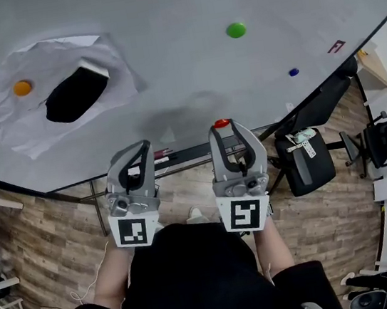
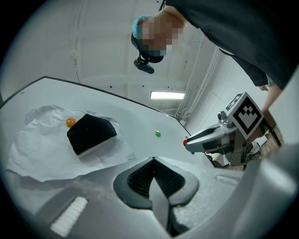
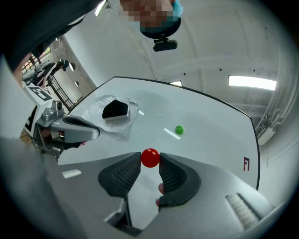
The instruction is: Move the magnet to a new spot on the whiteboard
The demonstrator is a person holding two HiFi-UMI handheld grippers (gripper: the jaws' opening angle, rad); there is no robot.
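A small red magnet is pinched between the tips of my right gripper, which is shut on it; the head view shows the red magnet near the lower edge of the whiteboard. I cannot tell whether it touches the board. My left gripper is beside it on the left, its jaws meeting at the tip with nothing between them. The left gripper view shows the right gripper with the red dot at its tip.
On the board are a green magnet, a blue magnet, and an orange magnet on crumpled white paper beside a black eraser. Office chairs stand on the wood floor at the right.
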